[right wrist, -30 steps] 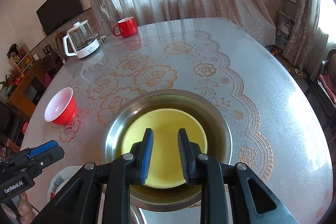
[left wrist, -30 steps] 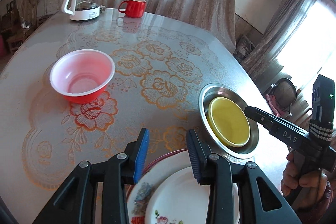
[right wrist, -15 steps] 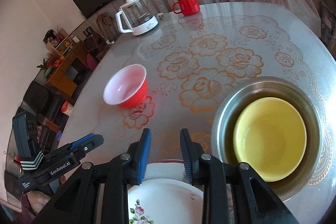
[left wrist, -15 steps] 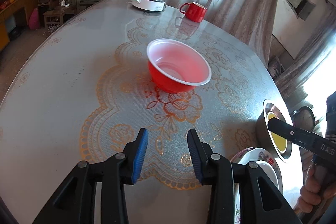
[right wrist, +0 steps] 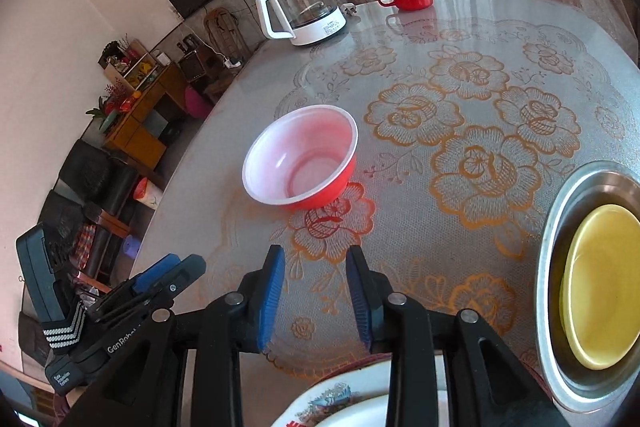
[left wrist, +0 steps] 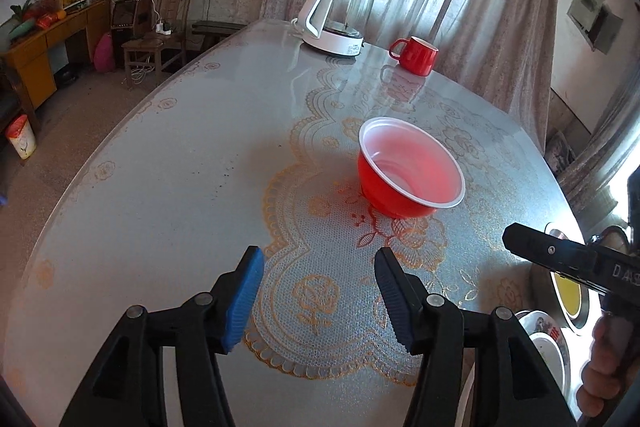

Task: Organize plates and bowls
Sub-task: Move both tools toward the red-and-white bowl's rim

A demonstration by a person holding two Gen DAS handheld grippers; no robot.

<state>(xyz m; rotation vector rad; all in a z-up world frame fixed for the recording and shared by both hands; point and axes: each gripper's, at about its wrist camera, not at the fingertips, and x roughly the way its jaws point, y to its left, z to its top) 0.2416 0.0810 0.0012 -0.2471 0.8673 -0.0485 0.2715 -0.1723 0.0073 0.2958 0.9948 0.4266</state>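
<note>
Mid-table, on the lace flower pattern, red bowl (left wrist: pixel 412 167) sits upright and alone, white inside, nothing in it, well apart from the other dishes. Near the table's right edge a steel bowl (right wrist: pixel 560 227) holds a yellow bowl (right wrist: pixel 604 283) nested inside; floral plates (right wrist: pixel 340 401) are stacked at the near edge, just beside the steel bowl. Left gripper (left wrist: pixel 318 297) hovers over bare tablecloth, fingers spread wide, holding nothing; red bowl lies ahead of it and off to the right, not lined up with the gap. Right gripper (right wrist: pixel 316 297) hovers just past the plate stack, fingers apart but narrower, also empty; red bowl lies ahead and a little left, closer to centred. Bowl is round, so no long axis matters, only which rim section gets pinched. Judgement: red bowl is the remaining stray piece, likely to go with the nested bowls; both grippers look about equally near, the right one better aimed. Kettle (left wrist: pixel 336 19) and red mug (left wrist: pixel 416 55) stand at the far edge, out of the way.
</note>
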